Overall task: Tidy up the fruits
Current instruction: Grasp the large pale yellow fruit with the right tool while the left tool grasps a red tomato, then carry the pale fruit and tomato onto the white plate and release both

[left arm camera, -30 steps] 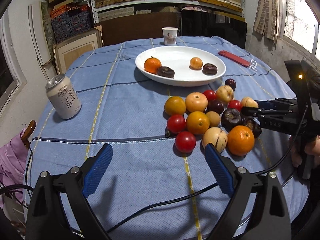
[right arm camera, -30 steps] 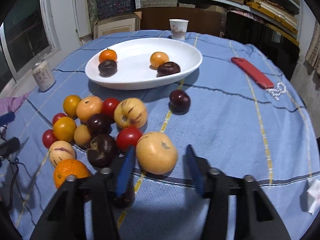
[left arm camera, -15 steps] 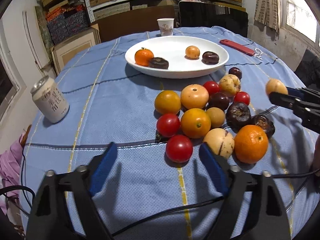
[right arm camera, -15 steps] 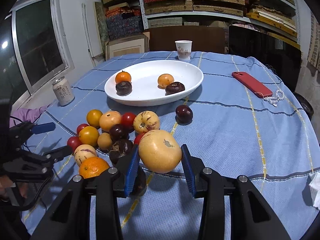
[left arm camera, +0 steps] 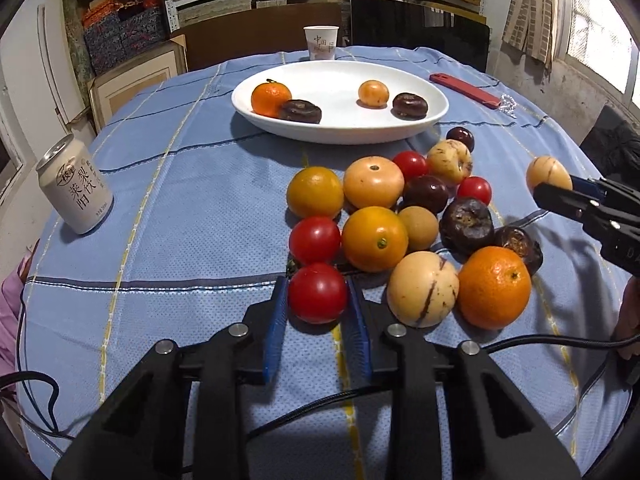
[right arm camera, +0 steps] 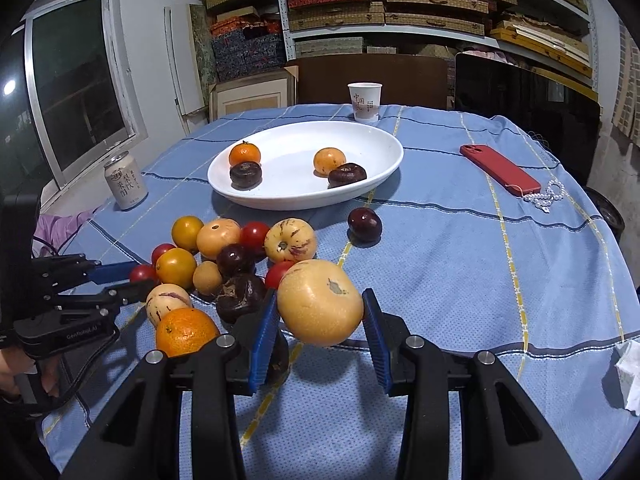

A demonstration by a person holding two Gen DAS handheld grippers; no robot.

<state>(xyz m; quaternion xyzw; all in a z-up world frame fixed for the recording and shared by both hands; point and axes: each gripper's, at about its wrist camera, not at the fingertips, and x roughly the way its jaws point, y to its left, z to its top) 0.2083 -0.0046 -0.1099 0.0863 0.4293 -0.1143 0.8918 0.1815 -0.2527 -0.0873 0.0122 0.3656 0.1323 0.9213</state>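
A pile of several fruits lies on the blue tablecloth before a white oval plate that holds an orange, a small yellow fruit and two dark fruits. My left gripper is shut on the nearest red tomato, which rests on the cloth at the pile's near edge; it also shows in the right wrist view. My right gripper is shut on a large yellow-tan fruit and holds it above the table right of the pile; the left wrist view shows that fruit.
A drink can stands at the left. A paper cup stands behind the plate. A red phone with a bead chain lies at the right. A dark plum sits alone near the plate. White tissue lies at the right edge.
My left gripper moved forward and shut on the red tomato. My right gripper shut on the yellow-tan fruit and lifted it off the cloth.
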